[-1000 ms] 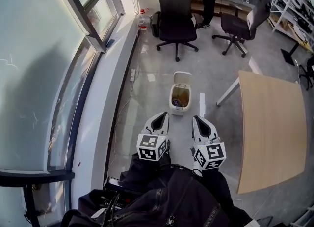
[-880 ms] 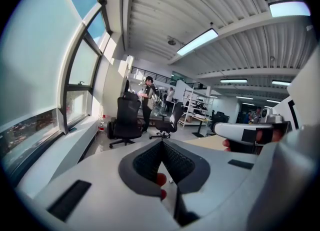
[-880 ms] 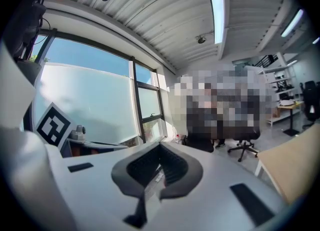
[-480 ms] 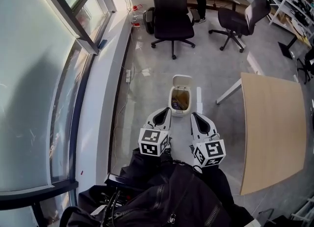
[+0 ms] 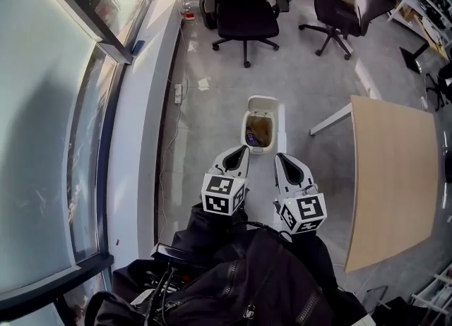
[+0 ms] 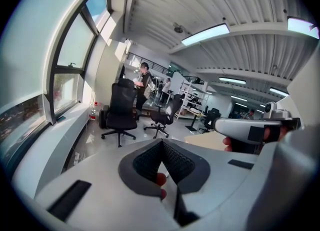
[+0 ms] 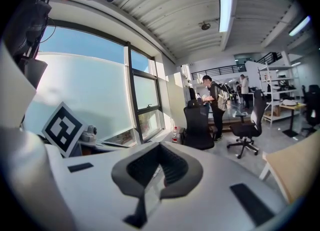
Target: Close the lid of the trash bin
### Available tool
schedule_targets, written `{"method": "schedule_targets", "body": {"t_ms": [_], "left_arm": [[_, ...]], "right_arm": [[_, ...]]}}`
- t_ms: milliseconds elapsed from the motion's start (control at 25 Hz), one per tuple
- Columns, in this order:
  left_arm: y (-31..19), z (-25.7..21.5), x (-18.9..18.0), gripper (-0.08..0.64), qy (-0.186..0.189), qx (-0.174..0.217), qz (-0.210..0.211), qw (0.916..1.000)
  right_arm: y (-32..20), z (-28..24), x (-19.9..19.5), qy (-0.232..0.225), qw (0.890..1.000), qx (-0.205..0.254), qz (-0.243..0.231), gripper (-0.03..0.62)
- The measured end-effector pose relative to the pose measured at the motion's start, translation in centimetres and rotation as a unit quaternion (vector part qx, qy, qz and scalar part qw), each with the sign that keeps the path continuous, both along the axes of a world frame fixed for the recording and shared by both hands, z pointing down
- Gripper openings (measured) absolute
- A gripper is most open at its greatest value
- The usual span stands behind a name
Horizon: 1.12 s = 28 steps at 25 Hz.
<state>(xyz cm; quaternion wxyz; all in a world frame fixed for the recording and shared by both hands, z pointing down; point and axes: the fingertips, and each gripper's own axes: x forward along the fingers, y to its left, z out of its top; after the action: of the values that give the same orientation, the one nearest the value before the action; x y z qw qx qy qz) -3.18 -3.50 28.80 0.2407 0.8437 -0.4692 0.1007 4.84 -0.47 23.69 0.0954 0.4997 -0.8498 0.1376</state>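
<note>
The small white trash bin (image 5: 247, 137) stands on the grey floor ahead of me, its lid (image 5: 263, 101) tipped up at the far side and some rubbish visible inside. My left gripper (image 5: 242, 150) hovers just short of the bin's near rim, jaws shut and empty. Beside it, my right gripper (image 5: 280, 157) is also shut with nothing in it, a little nearer to me. In the left gripper view the left gripper (image 6: 161, 142) hides the bin; the right gripper (image 6: 250, 129) shows at the right. The right gripper (image 7: 160, 146) likewise covers the bin in its own view.
A light wooden table (image 5: 392, 176) stands to the right of the bin. Two black office chairs (image 5: 244, 0) (image 5: 346, 7) are further ahead. A white window ledge (image 5: 141, 141) runs along the left, with a power strip (image 5: 176, 92) on the floor. People stand far off (image 6: 145, 81).
The bin has come closer to both grippers in the head view as I walked forward; the gripper tips now nearly reach its near rim. The lid stays up.
</note>
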Motion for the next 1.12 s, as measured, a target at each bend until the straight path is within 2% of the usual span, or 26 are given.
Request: {"method": "schedule_targets", "body": {"t_ms": [240,440,560,680,880,1120], "left_arm": [[-0.8,2.1,0.7,-0.005,0.001,-0.025,0.006,0.9997],[-0.2,6.0,0.9,-0.005,-0.013,-0.063,0.014,0.9978],[0.0,8.7,0.2,-0.005,-0.025,-0.079,0.0,0.9966],[0.2,12.0,-0.6,-0.005,-0.036,-0.093,-0.019,0.9948],[0.7,18.1,-2.7,-0.005,-0.042,-0.144,-0.055,0.9872],[0.6,25.9,-3.8,-0.003,-0.053,-0.188,-0.069,0.9783]], "right_arm": [[-0.2,1.6,0.6,0.013,1.0,-0.025,-0.003,0.003],[0.3,4.5,1.5,0.017,0.998,-0.056,0.001,0.004],[-0.4,7.8,1.6,0.017,0.996,-0.086,-0.015,0.005],[-1.1,11.2,1.0,0.019,0.993,-0.107,-0.049,0.005],[-1.9,17.8,-0.6,0.045,0.98,-0.151,-0.119,0.004],[-4.2,28.3,0.4,0.073,0.966,-0.204,-0.138,0.005]]}}
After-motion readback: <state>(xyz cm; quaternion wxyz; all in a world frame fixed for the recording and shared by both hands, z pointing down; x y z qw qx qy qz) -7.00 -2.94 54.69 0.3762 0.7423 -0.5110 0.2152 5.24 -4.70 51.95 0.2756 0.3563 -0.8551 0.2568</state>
